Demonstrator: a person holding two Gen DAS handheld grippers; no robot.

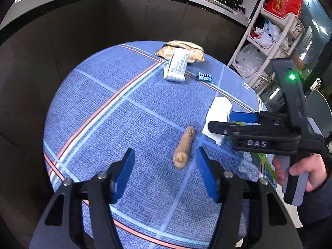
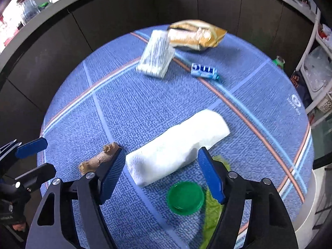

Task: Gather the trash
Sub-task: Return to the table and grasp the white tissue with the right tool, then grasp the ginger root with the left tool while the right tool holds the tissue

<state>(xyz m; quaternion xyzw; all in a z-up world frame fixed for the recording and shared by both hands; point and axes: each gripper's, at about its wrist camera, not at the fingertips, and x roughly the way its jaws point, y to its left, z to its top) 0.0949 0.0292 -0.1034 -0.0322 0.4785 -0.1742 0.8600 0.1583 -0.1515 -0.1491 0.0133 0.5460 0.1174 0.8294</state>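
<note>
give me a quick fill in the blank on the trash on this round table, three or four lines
1. The bottle cap beside the rolled paper towel is ____ in colour.
2. The tablecloth is mostly ____.
3. The piece lying ahead of the left gripper is a ginger root, ____ in colour.
4. The right gripper straddles the ____.

Missing words: green; blue; brown; paper towel

My right gripper [image 2: 161, 174] hangs open astride the rolled paper towel [image 2: 178, 145] on the blue tabletop [image 2: 259, 95]. I see a green lid [image 2: 185, 197] just below it, with ginger root [image 2: 97, 158] left of it.
</note>
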